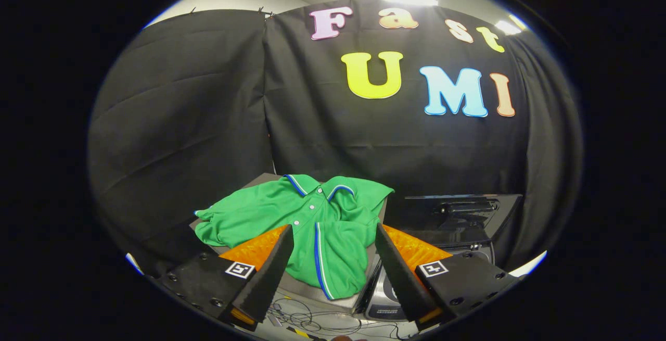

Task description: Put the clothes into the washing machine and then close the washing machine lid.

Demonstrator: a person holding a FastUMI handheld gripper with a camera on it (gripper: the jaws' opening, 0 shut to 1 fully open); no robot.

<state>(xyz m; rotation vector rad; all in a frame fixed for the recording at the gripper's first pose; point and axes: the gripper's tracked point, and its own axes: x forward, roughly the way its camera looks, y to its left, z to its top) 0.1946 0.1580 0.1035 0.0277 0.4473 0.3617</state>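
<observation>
Shirt (317, 226): green polo, blue-white trim, crumpled | gripper (333, 237): fingers spread wide, holding nothing, shirt just ahead

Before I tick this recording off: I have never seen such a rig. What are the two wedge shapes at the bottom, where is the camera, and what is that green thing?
The camera rides on a hand-held two-finger gripper and looks forward along its fingers; those are the two wedges. They stand open and hold nothing. Between and just ahead of them lies a green polo shirt with blue-and-white trim, spread loosely over a grey box-like surface. Beside the shirt stands a dark washing machine, its black lid apparently raised, though the inside is hard to make out. Some thin cables lie on the pale surface below the fingers. Black cloth forms the booth's wall behind.
</observation>
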